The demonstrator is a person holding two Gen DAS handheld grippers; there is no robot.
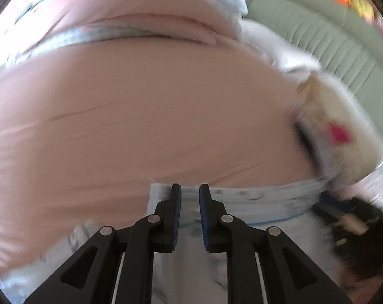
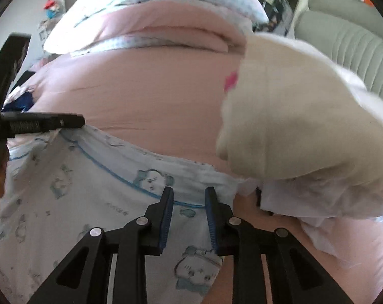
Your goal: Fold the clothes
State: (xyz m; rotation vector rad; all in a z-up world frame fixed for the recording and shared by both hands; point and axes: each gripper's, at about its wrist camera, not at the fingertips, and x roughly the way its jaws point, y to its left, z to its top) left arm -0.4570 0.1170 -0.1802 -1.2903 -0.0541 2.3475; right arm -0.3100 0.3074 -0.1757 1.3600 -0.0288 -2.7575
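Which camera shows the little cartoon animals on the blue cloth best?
The right wrist view. There the light blue printed garment spreads wide over the pink bedding, so its cartoon figures and blue piping are clear. The left wrist view shows only a blurred strip of it with faint smudges, behind the left gripper.

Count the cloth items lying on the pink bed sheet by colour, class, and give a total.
Light blue garment with cartoon prints: 1
Cream-white fluffy item with a pink patch: 1
Total: 2

Both sit on the pink sheet. The left claw and the right claw are over the blue garment's top edge.
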